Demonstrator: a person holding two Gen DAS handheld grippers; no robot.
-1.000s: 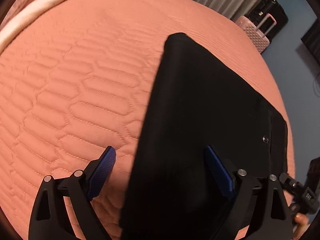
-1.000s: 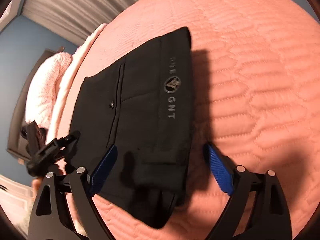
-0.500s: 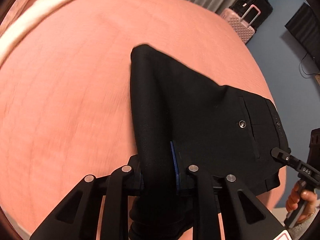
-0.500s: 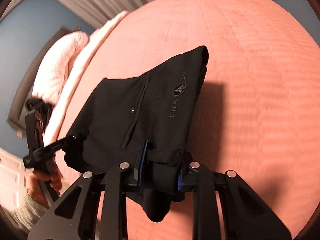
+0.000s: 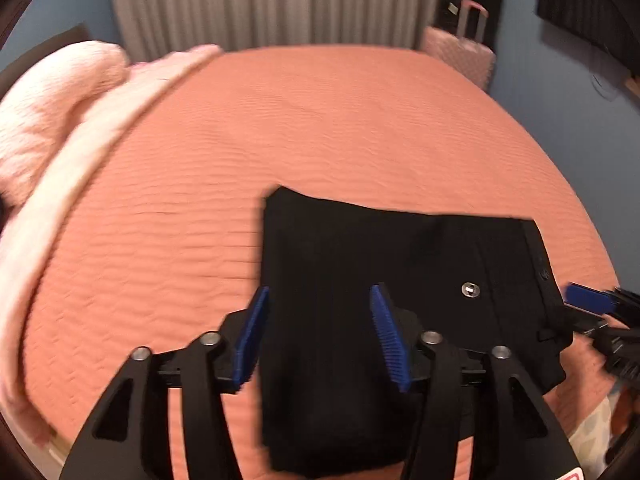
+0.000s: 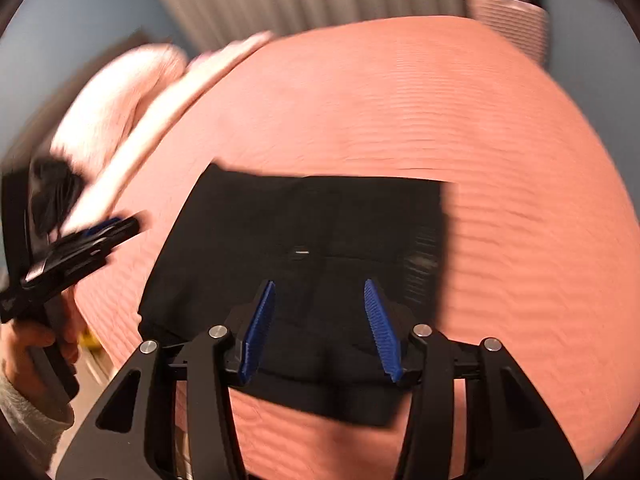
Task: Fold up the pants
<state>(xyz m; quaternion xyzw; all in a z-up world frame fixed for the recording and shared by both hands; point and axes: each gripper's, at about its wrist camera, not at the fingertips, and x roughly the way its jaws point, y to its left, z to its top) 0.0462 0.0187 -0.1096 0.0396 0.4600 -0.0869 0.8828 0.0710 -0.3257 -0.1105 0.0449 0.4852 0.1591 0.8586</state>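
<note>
- Pants [image 5: 360, 280]: black, lying on the salmon quilted bedspread [image 5: 280, 128] as a compact folded rectangle. In the left wrist view they fill the 4–6 o'clock part of the frame; in the right wrist view they sit centre to 6 o'clock.
- Small metal button [image 5: 470, 290] faces up, at about 3 o'clock from the left gripper's pads. Waistband edge appears to lie toward the right side of that view.
- Left gripper [image 5: 320, 336]: jaws moderately wide, nothing between the blue pads but air. It hangs over the left part of the bundle; contact with the cloth cannot be told.
- Right gripper [image 6: 320, 328]: jaws likewise parted, holding nothing, poised above the near edge of the bundle. Its tip also shows at 3 o'clock in the left wrist view, just beside the waistband corner.
- Judgement: both tools free of the cloth and the bundle flat and squared suggests the fold is laid down; task looks at or near its end.
- Pink blanket [image 5: 60, 120] at 9–10 o'clock, well apart from the bundle. Pink suitcase [image 5: 464, 56] at 1 o'clock by the curtain [image 5: 260, 4].
- Both frames motion-blurred; fine edge alignment not readable.
</note>
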